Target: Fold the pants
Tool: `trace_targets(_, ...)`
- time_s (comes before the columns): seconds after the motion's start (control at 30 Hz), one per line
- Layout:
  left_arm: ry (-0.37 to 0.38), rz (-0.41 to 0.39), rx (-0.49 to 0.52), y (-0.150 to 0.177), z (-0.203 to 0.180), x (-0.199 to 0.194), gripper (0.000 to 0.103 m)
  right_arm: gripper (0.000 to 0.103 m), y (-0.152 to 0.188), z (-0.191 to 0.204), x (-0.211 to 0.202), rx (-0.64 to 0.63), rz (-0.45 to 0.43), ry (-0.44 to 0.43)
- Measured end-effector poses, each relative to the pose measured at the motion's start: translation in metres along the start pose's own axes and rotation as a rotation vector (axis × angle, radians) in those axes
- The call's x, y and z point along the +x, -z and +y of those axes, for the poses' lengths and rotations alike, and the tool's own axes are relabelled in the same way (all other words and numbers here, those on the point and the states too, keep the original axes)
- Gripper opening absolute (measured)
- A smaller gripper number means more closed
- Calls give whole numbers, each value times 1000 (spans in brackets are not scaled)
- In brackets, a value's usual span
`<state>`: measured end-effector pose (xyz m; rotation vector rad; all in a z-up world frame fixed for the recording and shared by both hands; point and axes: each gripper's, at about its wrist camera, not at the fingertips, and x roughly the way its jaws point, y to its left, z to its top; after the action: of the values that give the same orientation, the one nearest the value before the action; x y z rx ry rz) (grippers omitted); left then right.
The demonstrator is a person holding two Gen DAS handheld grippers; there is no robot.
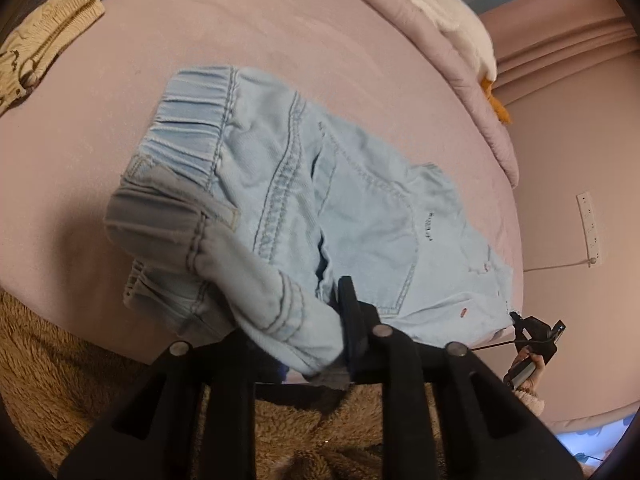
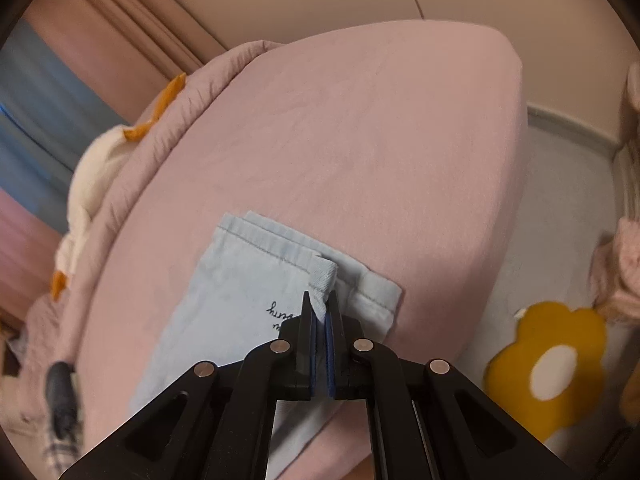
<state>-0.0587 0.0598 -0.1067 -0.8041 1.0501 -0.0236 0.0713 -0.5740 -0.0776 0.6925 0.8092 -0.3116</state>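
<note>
gripping one pair of pale denim pants (image 1: pixel 304 200), two grippers, left gripper (image 1: pixel 320 344) and right gripper (image 2: pixel 320 312) jaws clamped on fabric

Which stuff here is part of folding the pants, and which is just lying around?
In the job:
light blue pants
left claw
right claw

Lying about:
beige garment
plush goose
flower mat

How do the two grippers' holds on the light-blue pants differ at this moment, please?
The left gripper clamps a bunched, rolled fold at the elastic waistband end of the pants, while the right gripper pinches a thin flat corner at the leg hems. The left's fabric hides much of its fingers; the right's blue pads stay visible. Both are shut on the denim above the pink bed.
</note>
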Motion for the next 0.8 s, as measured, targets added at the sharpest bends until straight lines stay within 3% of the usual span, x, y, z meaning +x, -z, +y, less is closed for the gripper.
trace_targets(0.13,3,5,75,8,-11,0,17,3,-4,3,-15,-12,-85,29)
trace_targets(0.23,-50,67,64,13,1,23,19,3,-3,-4,5,5,-30,40)
trace_targets(0.3,-13,57,13,13,11,26,20,3,5,-7,25,-11,15,101)
trace_targets(0.43,-18,71,-4,11,10,25,21,3,9,-4,31,-47,3,120)
trace_targets(0.53,-57,61,19,12,3,20,25,3,7,-1,36,-53,17,139)
trace_targets(0.6,-83,51,20,11,2,14,33,3,6,2,36,-62,20,150)
trace_targets(0.67,-121,27,22,9,1,8,35,3,6,1,36,-58,21,151)
trace_targets(0.8,-106,-18,-23,7,16,-3,34,3,7,-1,33,-45,23,153)
